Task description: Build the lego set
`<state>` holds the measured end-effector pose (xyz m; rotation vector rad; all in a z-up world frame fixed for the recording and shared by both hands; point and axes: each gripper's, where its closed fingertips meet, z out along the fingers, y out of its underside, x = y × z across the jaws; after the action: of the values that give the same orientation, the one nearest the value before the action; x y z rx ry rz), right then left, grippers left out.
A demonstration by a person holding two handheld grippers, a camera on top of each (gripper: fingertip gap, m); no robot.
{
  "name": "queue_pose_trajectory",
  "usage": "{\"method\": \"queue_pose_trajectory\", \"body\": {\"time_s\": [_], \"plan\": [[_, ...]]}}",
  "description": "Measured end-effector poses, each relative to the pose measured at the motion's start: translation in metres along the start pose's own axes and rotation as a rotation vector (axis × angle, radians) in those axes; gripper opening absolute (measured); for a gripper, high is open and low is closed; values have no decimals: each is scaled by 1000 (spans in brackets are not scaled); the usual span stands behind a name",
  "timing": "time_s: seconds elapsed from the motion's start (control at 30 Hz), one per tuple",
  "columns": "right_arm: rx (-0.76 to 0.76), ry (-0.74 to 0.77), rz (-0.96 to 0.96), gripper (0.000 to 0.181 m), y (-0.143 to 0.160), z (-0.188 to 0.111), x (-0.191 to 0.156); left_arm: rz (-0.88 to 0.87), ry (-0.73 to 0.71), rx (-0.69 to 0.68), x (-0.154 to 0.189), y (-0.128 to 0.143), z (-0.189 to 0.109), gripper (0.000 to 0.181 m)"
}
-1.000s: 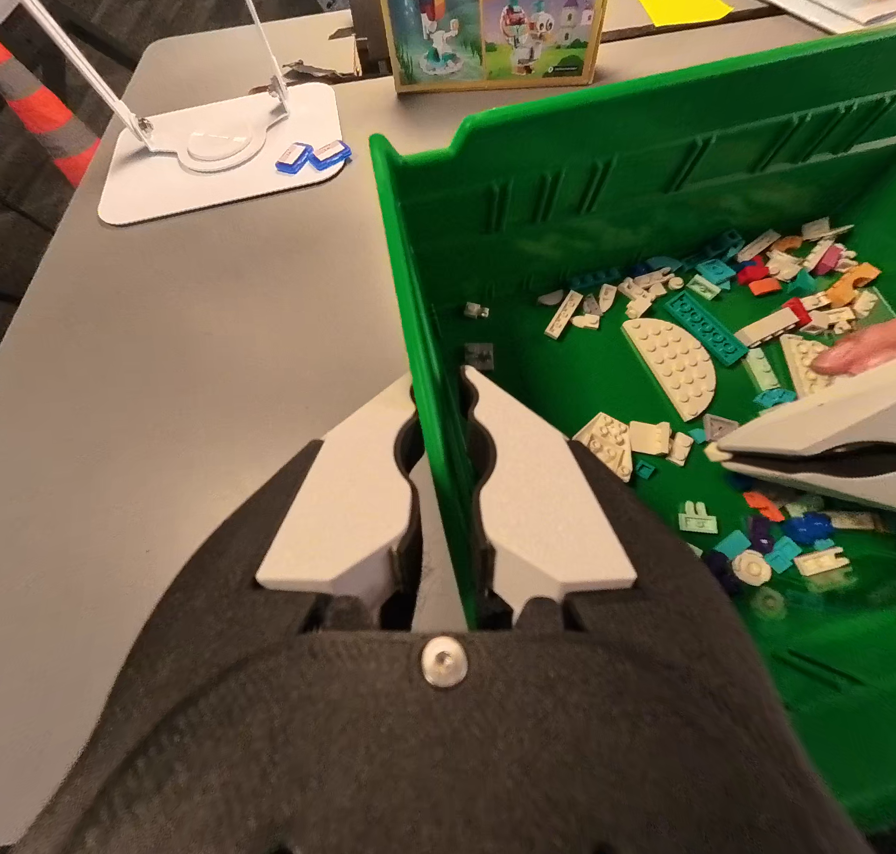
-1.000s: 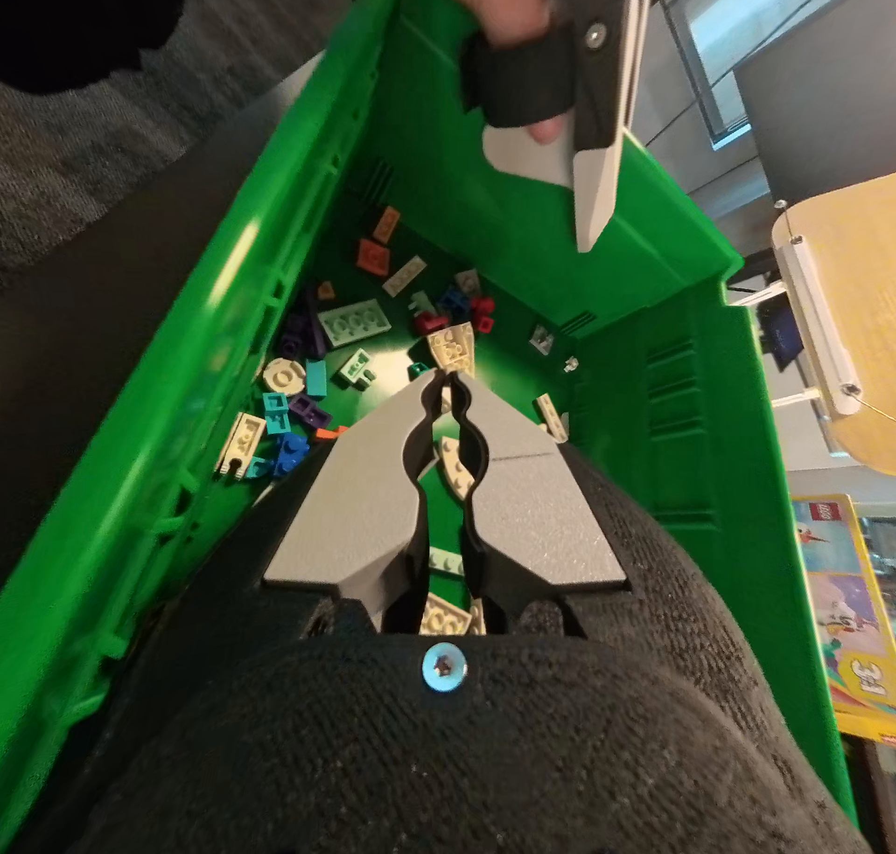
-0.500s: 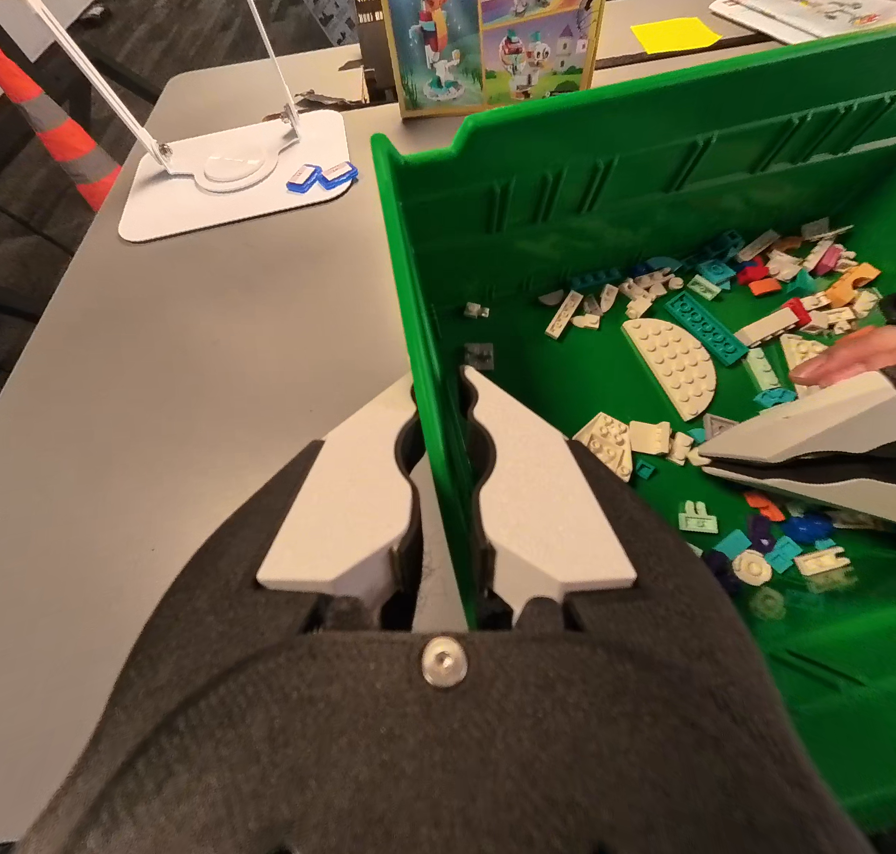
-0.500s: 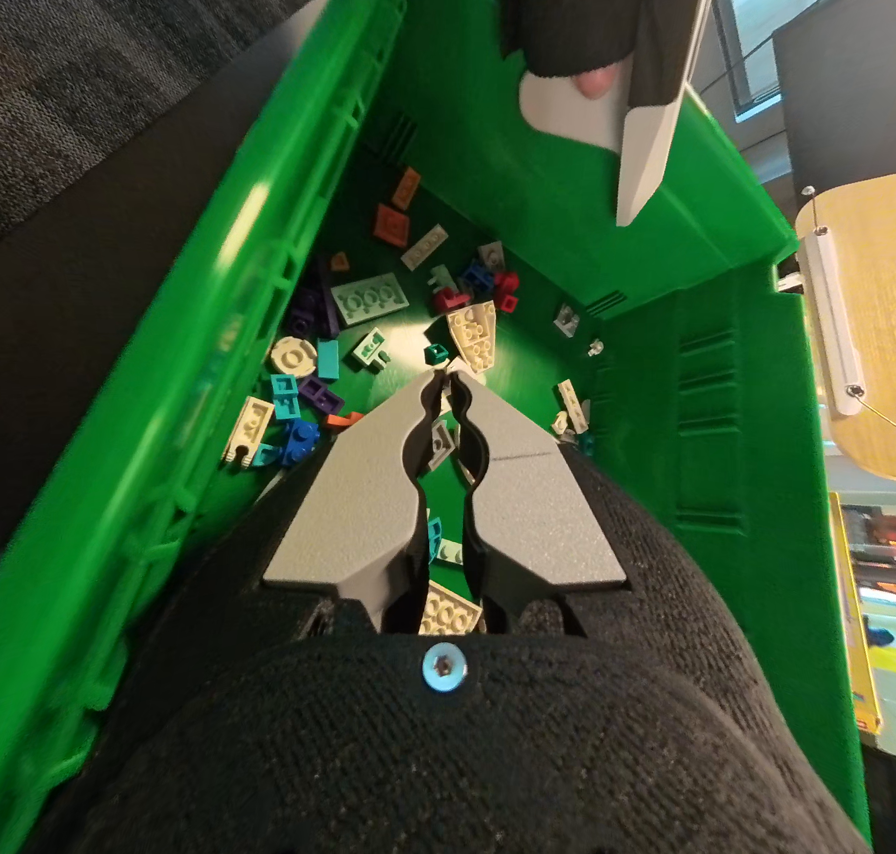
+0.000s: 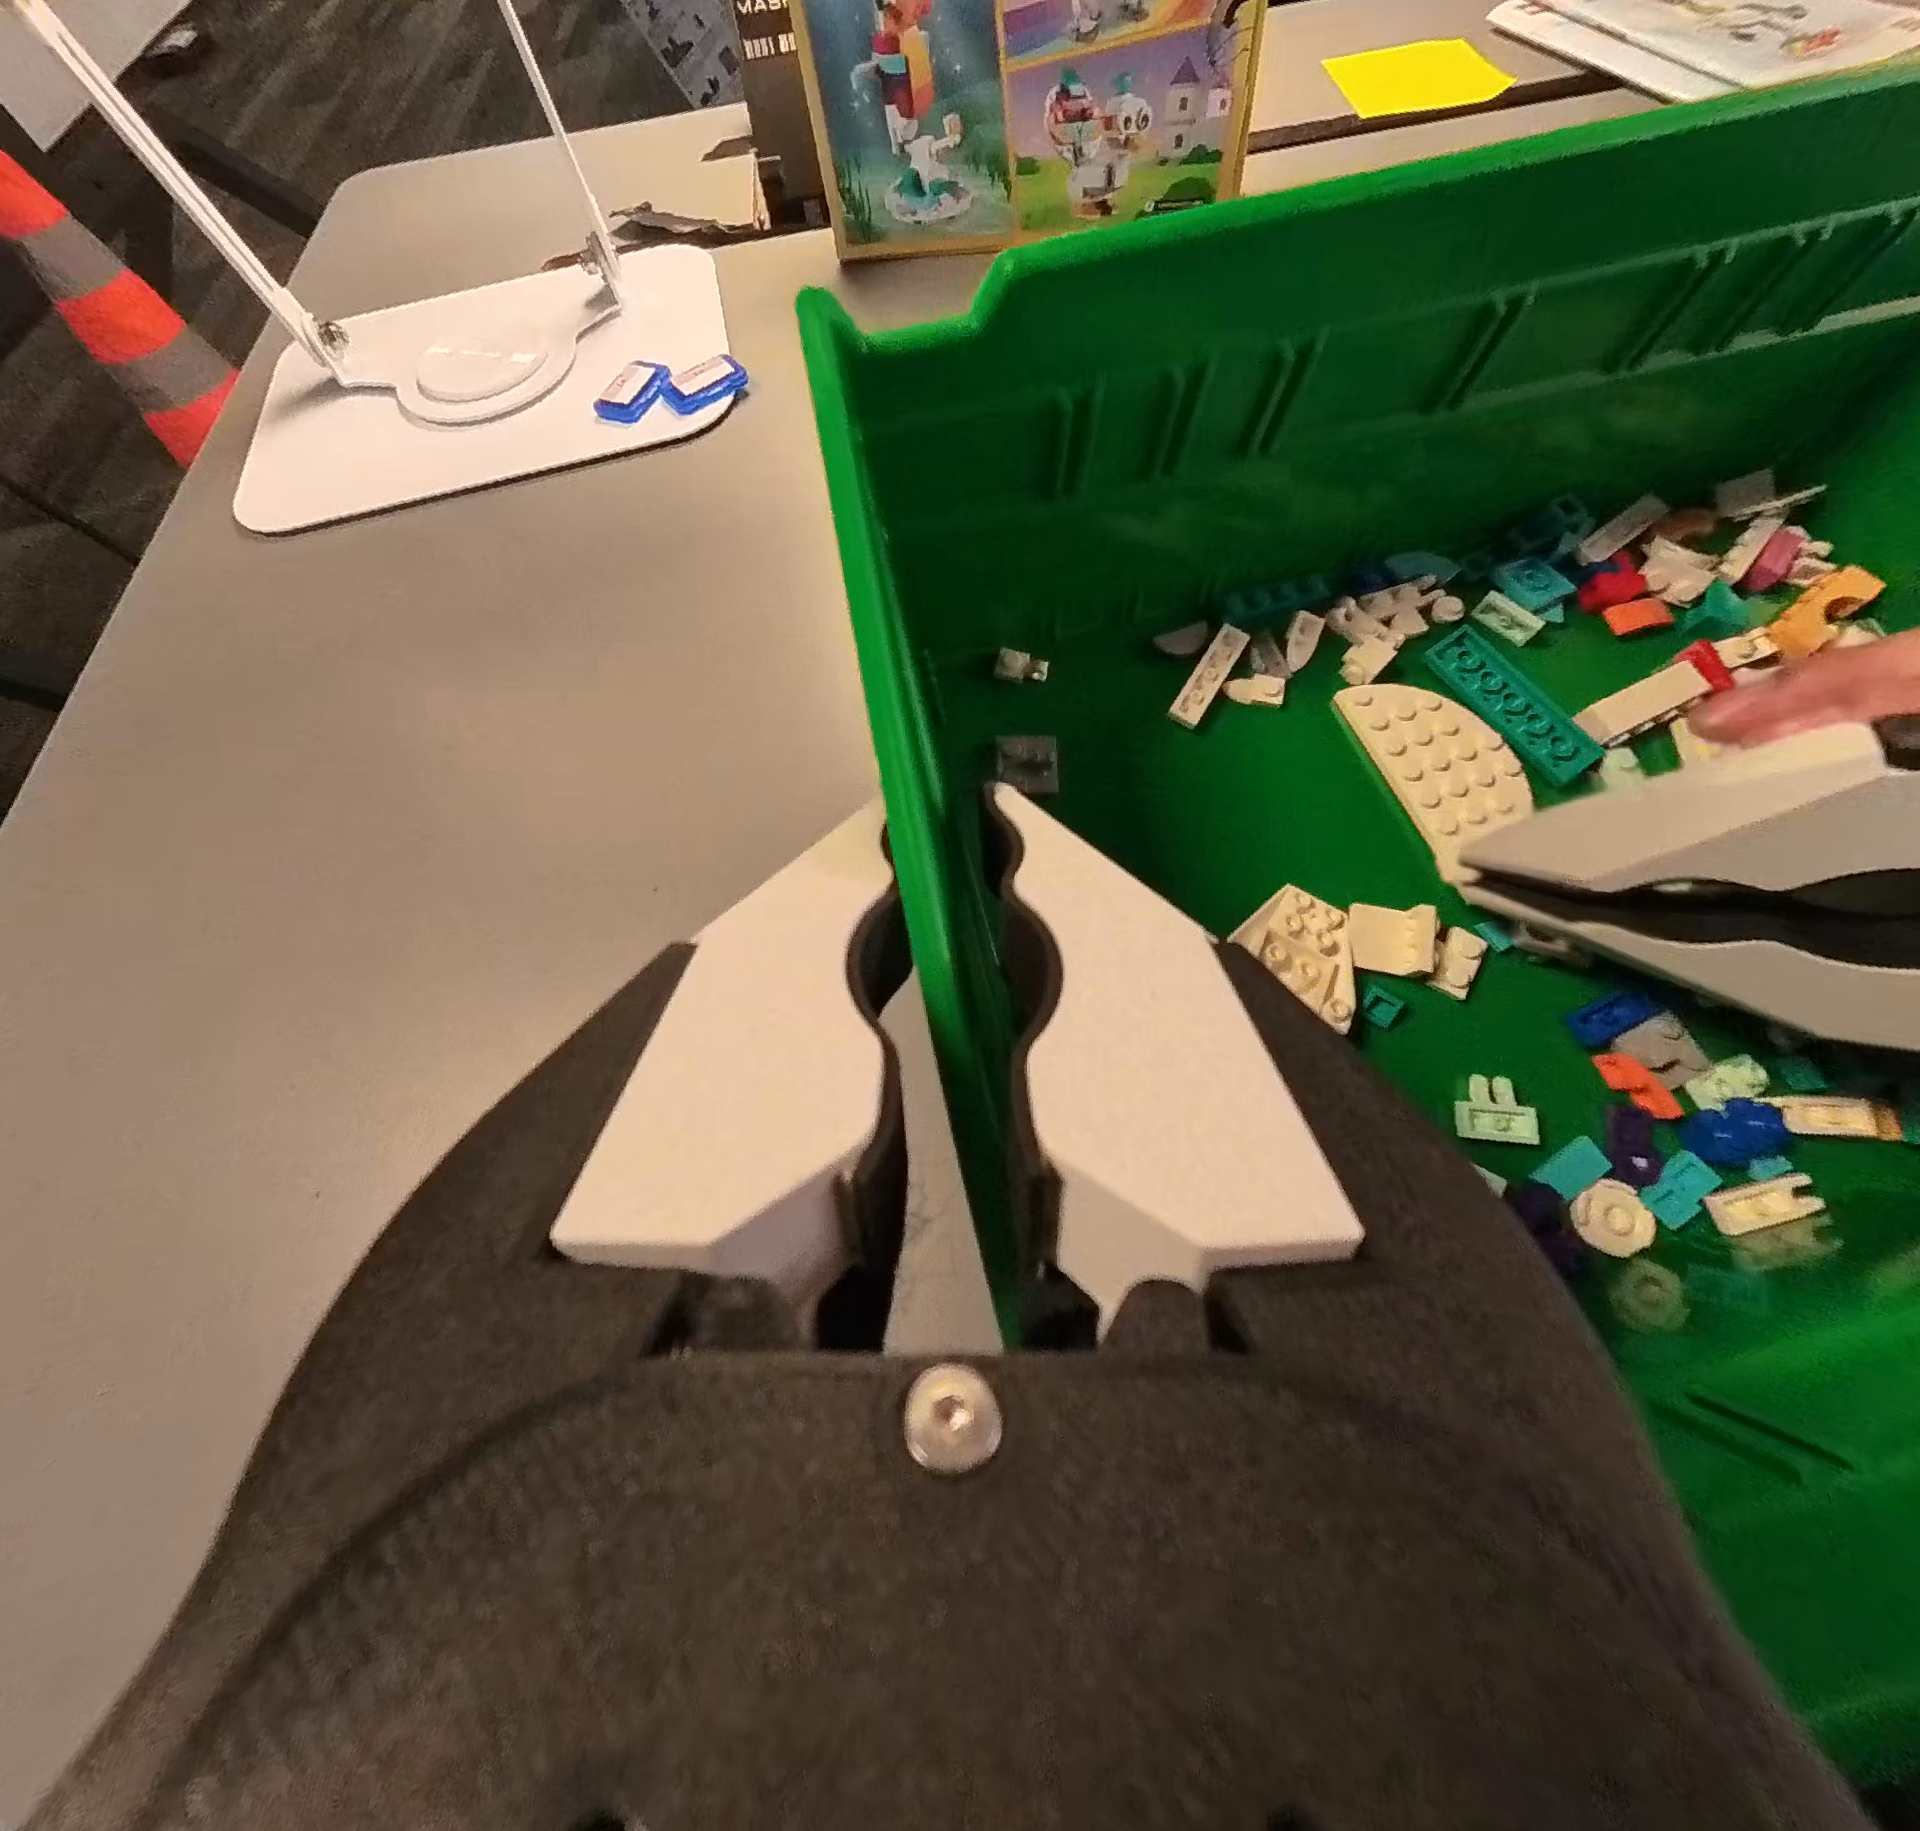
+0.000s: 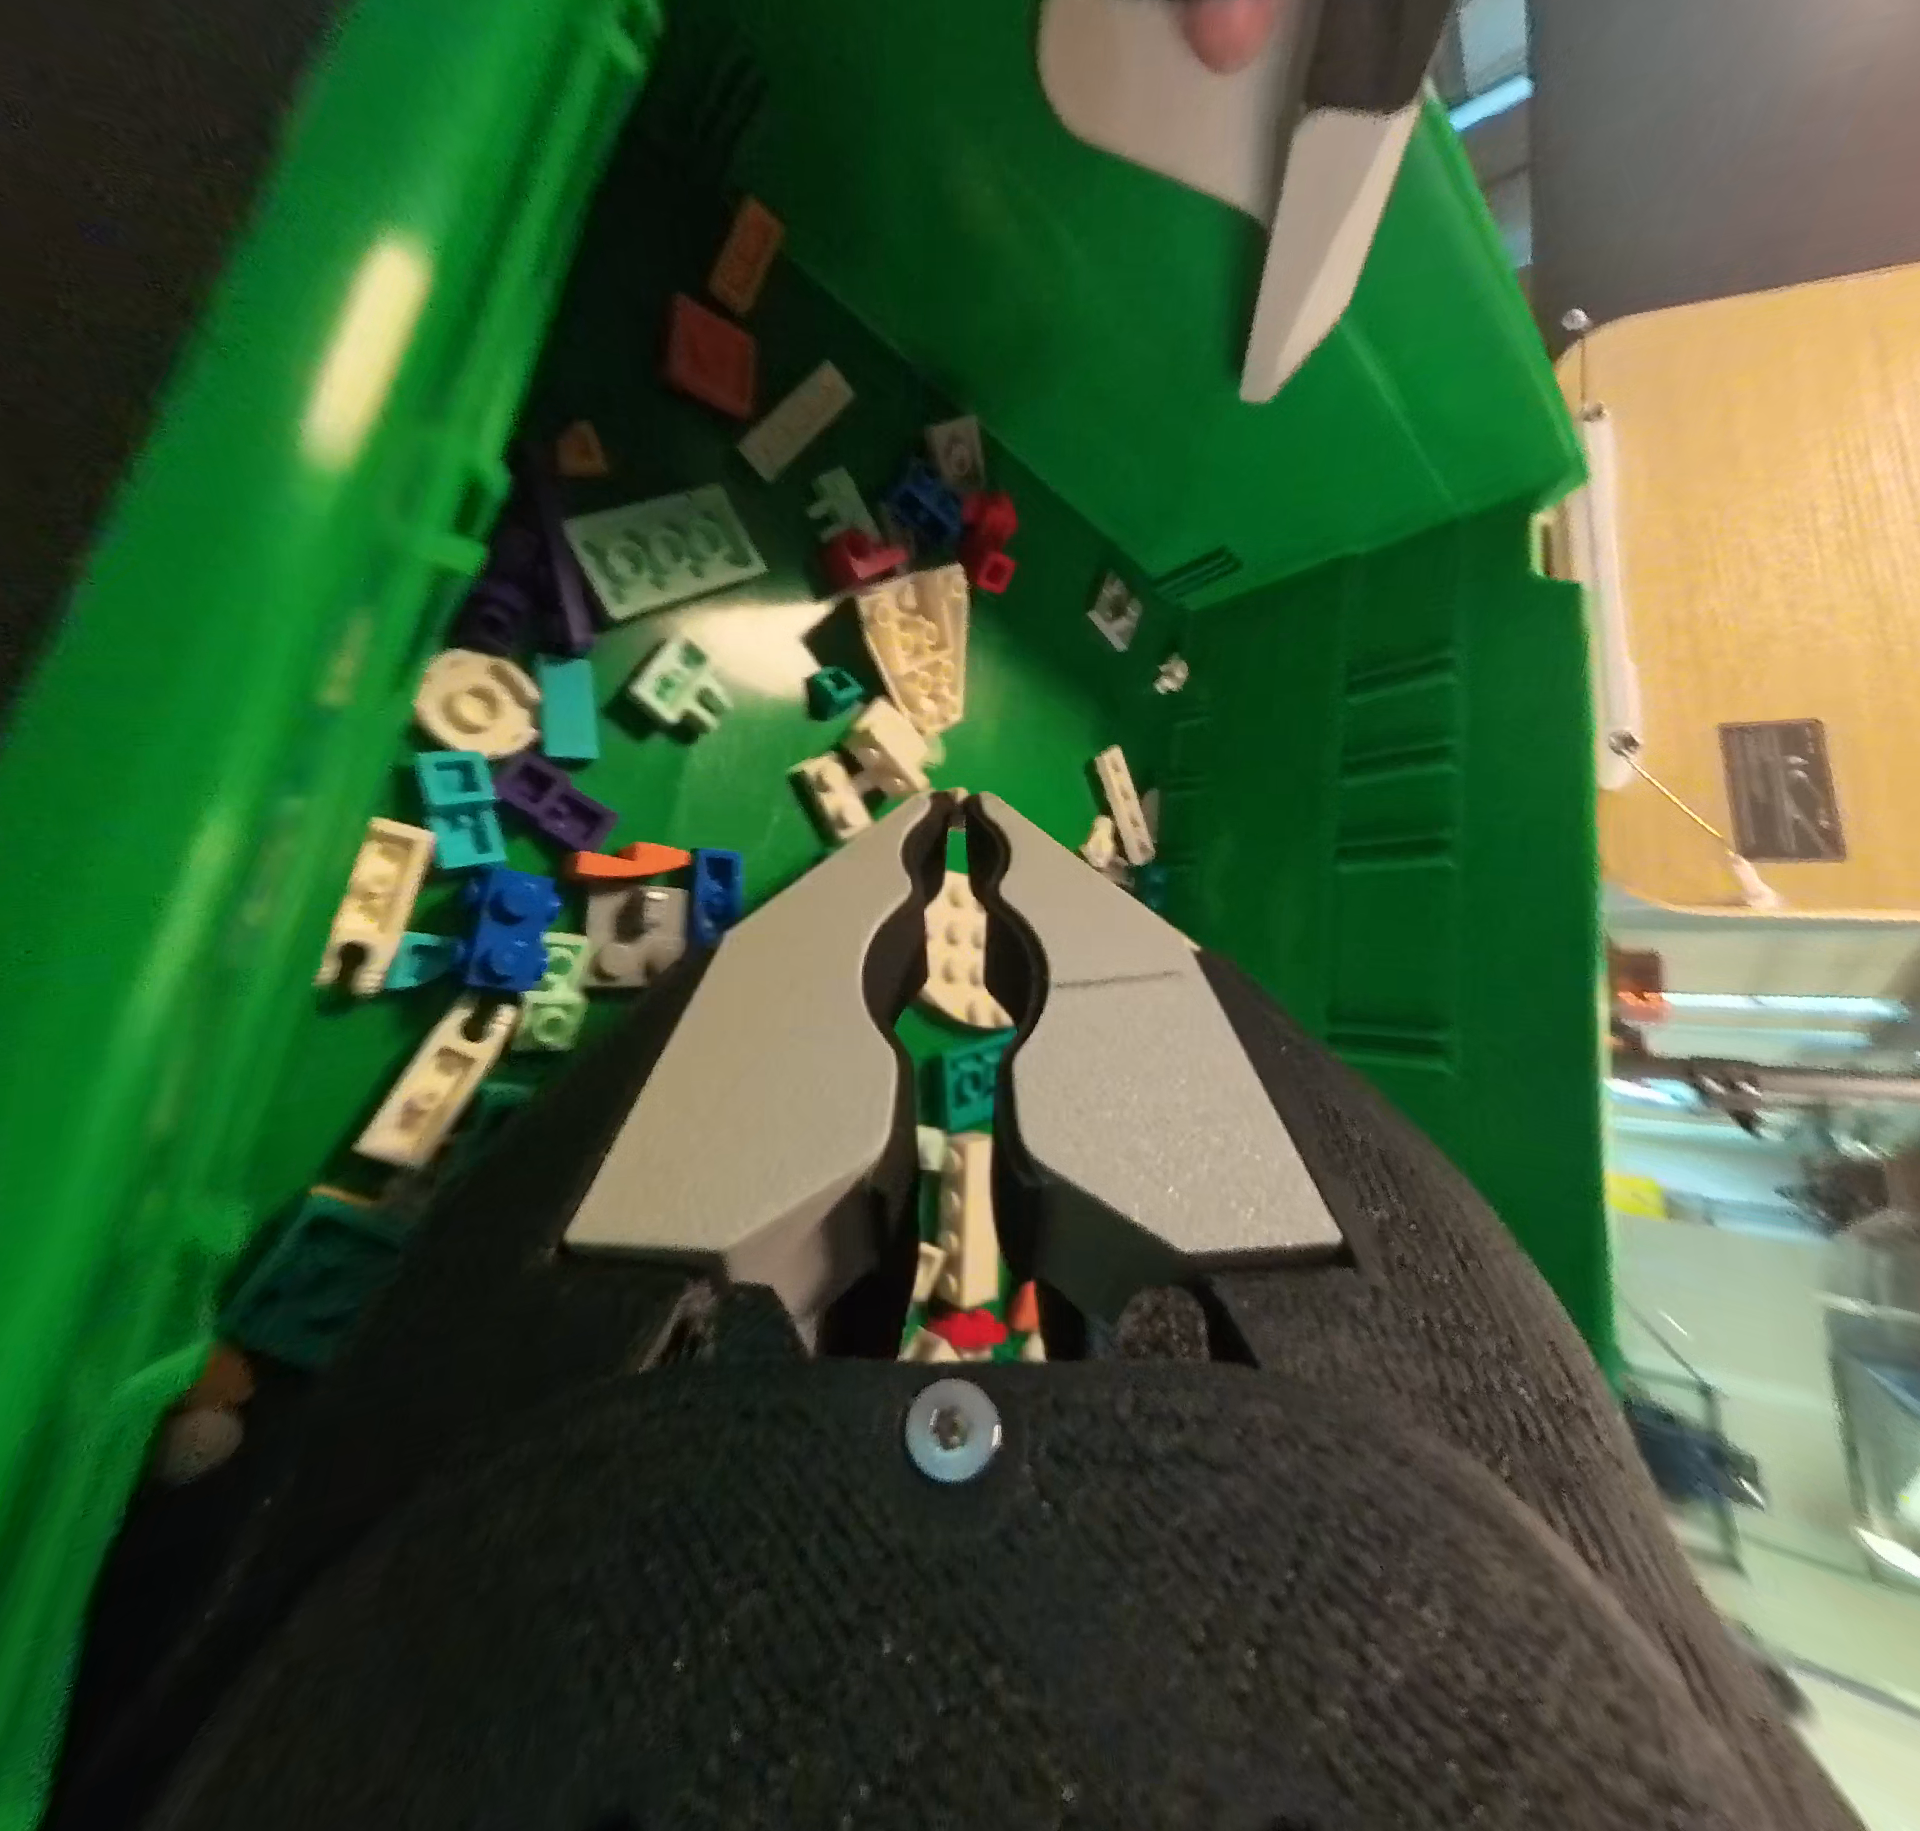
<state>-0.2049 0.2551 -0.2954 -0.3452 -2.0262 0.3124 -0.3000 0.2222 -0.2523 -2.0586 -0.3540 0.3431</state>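
In the left wrist view, the left gripper (image 5: 940,825) is clamped on the side wall of the green bin (image 5: 1351,399), one finger outside over the grey table (image 5: 436,742) and one inside. Loose lego pieces (image 5: 1434,773) lie scattered on the bin floor, and the right gripper (image 5: 1475,862) reaches in from the right above them. Behind the bin stands the lego box (image 5: 1023,67), with a white stand base (image 5: 488,399) to its left. In the right wrist view, the right gripper (image 6: 958,796) hangs inside the bin (image 6: 260,586) with its tips almost together and nothing between them, just above the pieces (image 6: 914,638); a cream plate shows through the gap behind the fingers. The left gripper (image 6: 1283,327) sits on the far wall at the top.
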Motion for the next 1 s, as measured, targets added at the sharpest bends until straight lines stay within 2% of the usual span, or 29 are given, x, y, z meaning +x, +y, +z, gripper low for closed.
{"method": "queue_pose_trajectory", "body": {"time_s": [0.17,0.33,0.67,0.8,1.0], "plan": [[123,-148,91,1,-14,-5,-16,6,-5,-14,0,1,1,9],[84,-197,92,1,-7,1,-24,13,-6,-36,0,3,2,9],[-67,-27,51,2,13,12,1,12,-10,-20,0,2,0,9],[-54,43,-9,9,9,7,8,9,-15,-18,-1,2,0,9],[64,253,202,16,-1,-16,55,-1,-16,-47,-2,4,3,9]]}}
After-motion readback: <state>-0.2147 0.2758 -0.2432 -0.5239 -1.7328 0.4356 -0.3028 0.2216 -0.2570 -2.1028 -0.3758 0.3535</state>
